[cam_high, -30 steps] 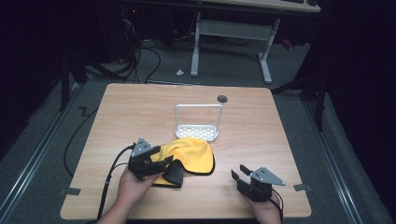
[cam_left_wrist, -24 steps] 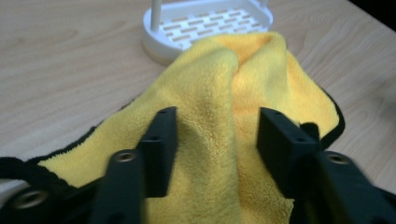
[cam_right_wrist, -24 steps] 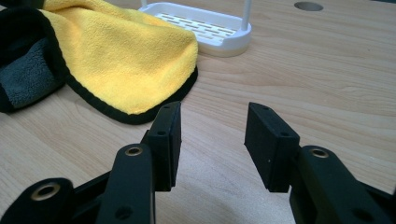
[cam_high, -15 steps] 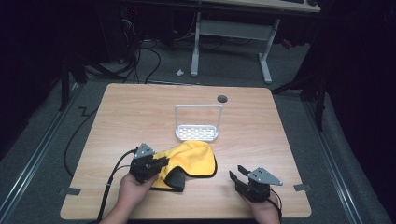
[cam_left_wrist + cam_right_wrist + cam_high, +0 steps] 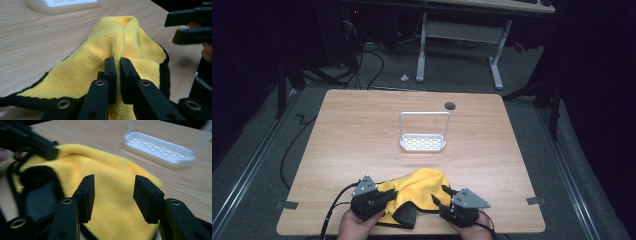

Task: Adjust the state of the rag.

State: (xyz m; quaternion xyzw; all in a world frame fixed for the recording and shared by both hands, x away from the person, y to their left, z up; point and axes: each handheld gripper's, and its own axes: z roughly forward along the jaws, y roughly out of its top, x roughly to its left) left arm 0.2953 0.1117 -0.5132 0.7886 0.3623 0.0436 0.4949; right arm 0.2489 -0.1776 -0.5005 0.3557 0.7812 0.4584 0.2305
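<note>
A yellow cloth (image 5: 422, 185) with black edging lies bunched near the table's front edge. My left gripper (image 5: 387, 197) is at its left side, shut on a raised fold of the yellow cloth (image 5: 82, 70); the left gripper (image 5: 118, 72) has that fold pinched thin between its jaws. My right gripper (image 5: 439, 197) is at the cloth's right side. In the right gripper view the right gripper (image 5: 113, 195) is open over the yellow cloth (image 5: 112, 185); its jaws have just been opening and hold nothing. A turned-over corner shows a dark underside (image 5: 37, 192).
A white slotted rack (image 5: 423, 142) with a tall wire handle stands mid-table beyond the cloth. A round dark hole (image 5: 450, 105) sits near the far edge of the wooden table (image 5: 352, 130). Cables and desk legs are on the floor behind.
My left gripper has shut on a cloth fold and drawn back toward the front edge. My right gripper has moved left to the cloth. The cloth has bunched up higher.
</note>
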